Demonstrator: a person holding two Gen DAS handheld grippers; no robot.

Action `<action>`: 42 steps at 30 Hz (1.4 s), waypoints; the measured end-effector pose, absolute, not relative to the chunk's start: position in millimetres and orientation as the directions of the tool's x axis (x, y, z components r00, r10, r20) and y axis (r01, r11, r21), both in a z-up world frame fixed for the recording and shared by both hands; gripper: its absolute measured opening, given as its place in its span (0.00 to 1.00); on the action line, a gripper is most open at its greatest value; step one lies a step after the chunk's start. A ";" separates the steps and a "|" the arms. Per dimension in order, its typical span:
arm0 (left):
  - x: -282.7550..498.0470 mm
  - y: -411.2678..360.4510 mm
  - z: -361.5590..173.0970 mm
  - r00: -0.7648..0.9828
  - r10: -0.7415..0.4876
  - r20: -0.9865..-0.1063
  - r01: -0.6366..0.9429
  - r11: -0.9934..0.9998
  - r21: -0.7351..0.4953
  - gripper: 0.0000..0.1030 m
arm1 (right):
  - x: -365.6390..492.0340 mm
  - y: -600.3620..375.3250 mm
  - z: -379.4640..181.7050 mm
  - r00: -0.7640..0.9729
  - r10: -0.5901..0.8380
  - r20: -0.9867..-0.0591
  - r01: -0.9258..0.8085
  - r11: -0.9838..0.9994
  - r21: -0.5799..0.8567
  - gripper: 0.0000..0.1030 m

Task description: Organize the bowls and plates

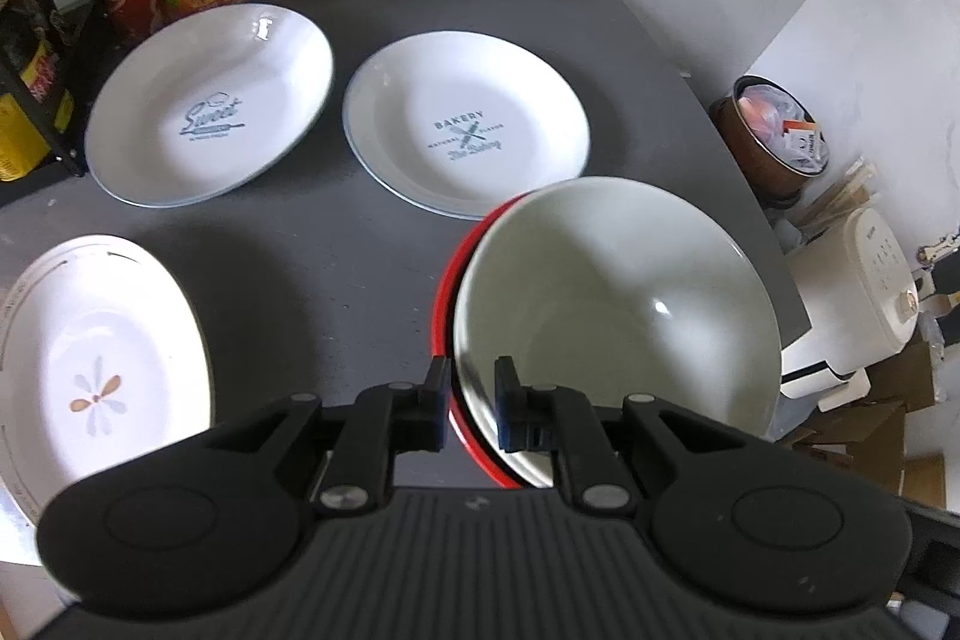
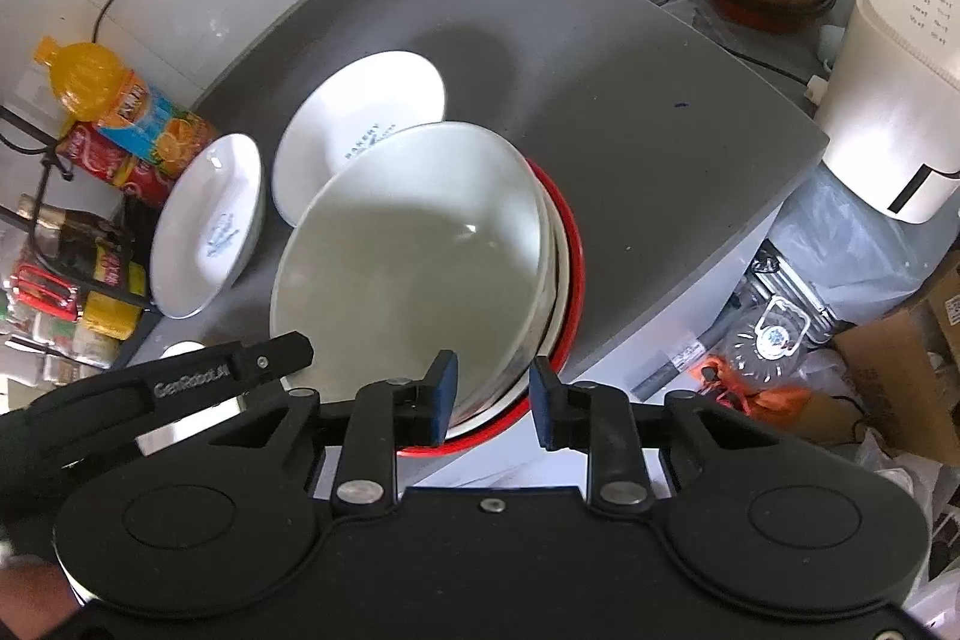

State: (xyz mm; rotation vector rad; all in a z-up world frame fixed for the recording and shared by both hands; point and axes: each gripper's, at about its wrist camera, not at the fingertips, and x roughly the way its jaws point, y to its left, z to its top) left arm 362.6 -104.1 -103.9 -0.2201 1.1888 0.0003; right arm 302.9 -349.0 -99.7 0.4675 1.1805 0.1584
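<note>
Between both tools' fingers: white bowl (image 1: 612,304) rim.

grey table (image 1: 384,244) bears three plates (image 1: 210,106), stacked bowls (image 1: 612,304).

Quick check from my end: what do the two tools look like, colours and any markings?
Both are matte black plastic. The left tool and right tool each have two linked fingers with dark blue pads, silver pivot pins, round side discs and a ribbed body. In the right wrist view the left tool's side reads "GenRobot.AI" in pale lettering.
</note>
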 end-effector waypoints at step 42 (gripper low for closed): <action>193.9 -49.9 -11.8 0.517 0.072 -0.853 -0.300 0.949 -0.102 0.79 | 184.8 -323.4 -9.4 0.536 0.479 -0.695 -0.223 0.874 0.431 0.74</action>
